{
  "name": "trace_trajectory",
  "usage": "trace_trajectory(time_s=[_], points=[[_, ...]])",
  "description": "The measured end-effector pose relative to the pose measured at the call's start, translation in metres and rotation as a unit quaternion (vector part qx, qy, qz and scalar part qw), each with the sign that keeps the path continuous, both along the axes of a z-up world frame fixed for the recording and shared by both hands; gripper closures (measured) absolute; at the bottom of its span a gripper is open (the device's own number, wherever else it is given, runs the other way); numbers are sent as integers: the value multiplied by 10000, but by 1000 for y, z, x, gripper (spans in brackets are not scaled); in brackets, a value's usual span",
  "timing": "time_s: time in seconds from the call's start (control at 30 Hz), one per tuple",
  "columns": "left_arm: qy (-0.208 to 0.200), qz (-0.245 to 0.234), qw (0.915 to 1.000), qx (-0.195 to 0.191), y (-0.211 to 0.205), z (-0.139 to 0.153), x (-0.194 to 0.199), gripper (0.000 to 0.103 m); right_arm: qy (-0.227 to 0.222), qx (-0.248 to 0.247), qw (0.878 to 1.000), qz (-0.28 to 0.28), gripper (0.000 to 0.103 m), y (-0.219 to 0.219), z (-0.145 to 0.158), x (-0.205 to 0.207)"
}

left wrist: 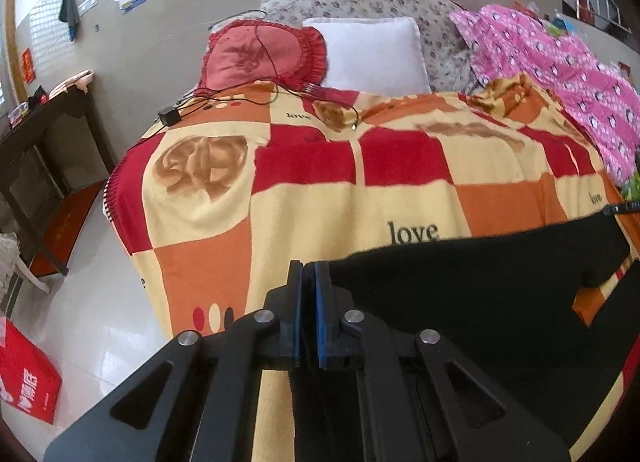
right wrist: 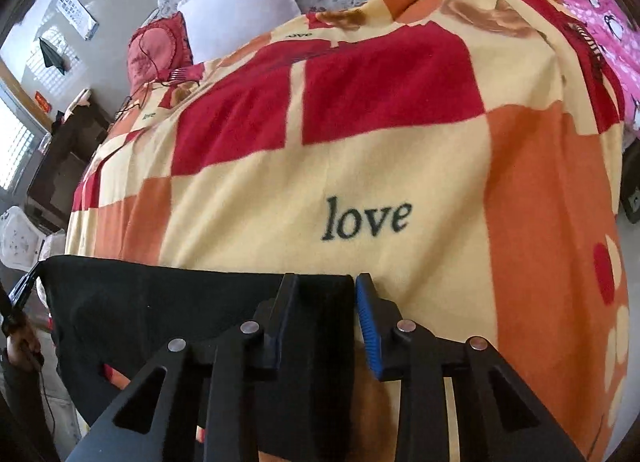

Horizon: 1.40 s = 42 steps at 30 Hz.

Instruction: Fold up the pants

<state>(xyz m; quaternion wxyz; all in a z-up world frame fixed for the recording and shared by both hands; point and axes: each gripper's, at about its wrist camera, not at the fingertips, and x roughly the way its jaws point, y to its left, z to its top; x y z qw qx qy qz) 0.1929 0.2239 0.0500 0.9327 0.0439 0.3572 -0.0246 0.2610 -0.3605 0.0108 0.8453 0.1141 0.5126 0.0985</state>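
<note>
The left tongs (left wrist: pixel 308 268) are seen pressed together over the near edge of the bed, pointing toward the headboard end, with the corner of the black pants (left wrist: pixel 480 294) pinched between the blue pads (left wrist: pixel 320 302). The right tongs (right wrist: pixel 324 282) are held level with them at the other corner of the same edge; the fingers there are spread a little way, with a thick fold of the black cloth lying between them, and it cannot be told whether the cloth is truly clamped. In the right wrist view the pants (right wrist: pixel 160 302) are stretched taut as a dark band from the right tongs across to the far left, where the tip of the left tongs (right wrist: pixel 24 286) is glimpsed at the corner. The garment is thus held up along its top edge just above the checked blanket (left wrist: pixel 320 198), which is patterned in red, orange and cream with the word "love".

Farther up the bed a white pillow (left wrist: pixel 372 54) and a red frilled cushion (left wrist: pixel 260 54) are laid side by side, with a black cable and adapter (left wrist: pixel 170 115) trailed across the cushion and blanket. A pink quilt (left wrist: pixel 560 74) is heaped along the right side. A dark surface (left wrist: pixel 44 134) is placed by the wall on the left, and a red box (left wrist: pixel 24 378) is set on the tiled floor.
</note>
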Motion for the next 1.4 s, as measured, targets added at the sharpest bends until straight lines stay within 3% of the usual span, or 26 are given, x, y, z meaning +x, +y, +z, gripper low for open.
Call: trace_trajectory(time_s=[0.17,0.27,0.6,0.8,0.93,0.97,1.0,1.07,1.13,1.17,1.2,1.27,1.3,1.37,1.4], points=[[-383,-73,9991,-188,-3,19,-8,100,-834,-193,9962,147,98,0,44,-19],[-472,-249,9985,90,-13,19,-21,100,-1260,-397,9910,198,98,-2,66,-37],[-387,-545,9978,-28,-13,-4,-110,100,-1780,-984,9764,726,98,1,59,-147],[-84,-566,9967,-579,-10,-34,-166,99,-1970,-1166,9701,812,98,3,45,-217],[59,-91,9930,-1174,8,-53,-199,86,-2181,-1464,9618,777,94,9,28,-257],[121,107,9885,-1506,17,-57,-208,79,-2223,-1567,9597,705,91,9,25,-266],[142,211,9851,-1699,22,-58,-213,71,-2254,-1625,9586,618,81,9,23,-272],[143,432,9681,-2464,33,-58,-224,60,-2392,-1576,9572,406,64,4,23,-285],[28,476,9505,-3070,38,-57,-232,56,-2495,-1441,9575,146,61,0,27,-292],[-30,565,9316,-3591,41,-57,-235,49,-2550,-1327,9578,40,61,-3,31,-295],[-26,593,9202,-3868,41,-58,-236,44,-2606,-1237,9575,-53,61,-5,33,-297],[80,663,8830,-4646,42,-64,-231,43,-2747,-936,9566,-270,54,-9,41,-302],[191,727,8558,-5119,42,-71,-223,42,-2806,-701,9567,-320,48,-10,43,-304],[445,892,8255,-5556,38,-84,-209,41,-2857,-418,9568,-350,47,-6,46,-305],[551,964,8160,-5673,35,-90,-203,41,-2859,-384,9569,-325,47,-3,47,-305]])
